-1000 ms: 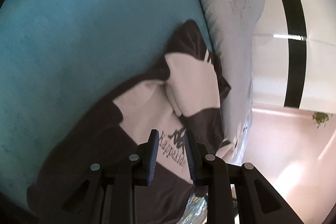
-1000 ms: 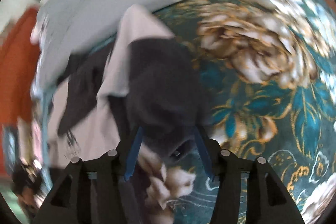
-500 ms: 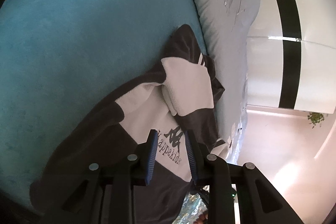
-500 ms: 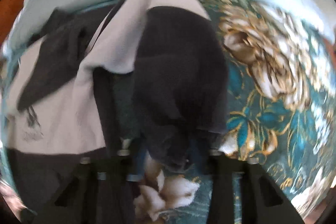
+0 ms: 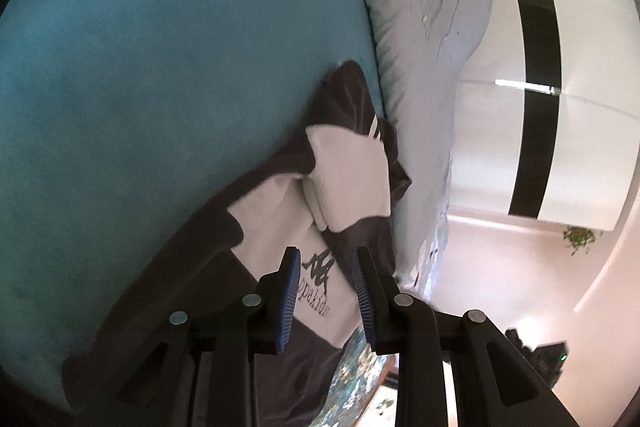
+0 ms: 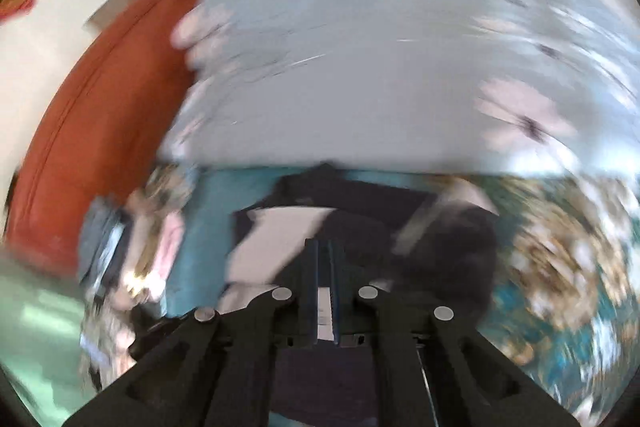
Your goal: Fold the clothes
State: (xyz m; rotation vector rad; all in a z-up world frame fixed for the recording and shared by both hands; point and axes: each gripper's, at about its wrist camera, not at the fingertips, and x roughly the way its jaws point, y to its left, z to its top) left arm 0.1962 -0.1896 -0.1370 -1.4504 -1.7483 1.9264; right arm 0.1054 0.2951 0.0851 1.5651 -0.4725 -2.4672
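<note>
A dark grey and white sweatshirt point(image 5: 280, 227) with a black printed logo lies crumpled on the teal bedspread point(image 5: 160, 67). My left gripper point(image 5: 326, 267) hovers above its white chest panel, fingers apart and empty. In the blurred right wrist view the sweatshirt point(image 6: 288, 239) lies ahead, one sleeve point(image 6: 448, 247) bunched to the right. My right gripper point(image 6: 323, 259) has its blue pads nearly together; a thin pale strip shows low between them, and I cannot tell whether it is cloth.
A pale grey flowered quilt point(image 5: 420, 67) lies along the bed beside the sweatshirt; it also shows in the right wrist view point(image 6: 380, 75). An orange headboard point(image 6: 100, 115) stands at left. A black-and-white wardrobe point(image 5: 560, 107) and pink floor point(image 5: 500, 287) lie beyond the bed edge.
My right gripper went from open around the dark sleeve to nearly closed and swung quickly, so the view now faces the quilt and headboard. The left gripper drew back slightly.
</note>
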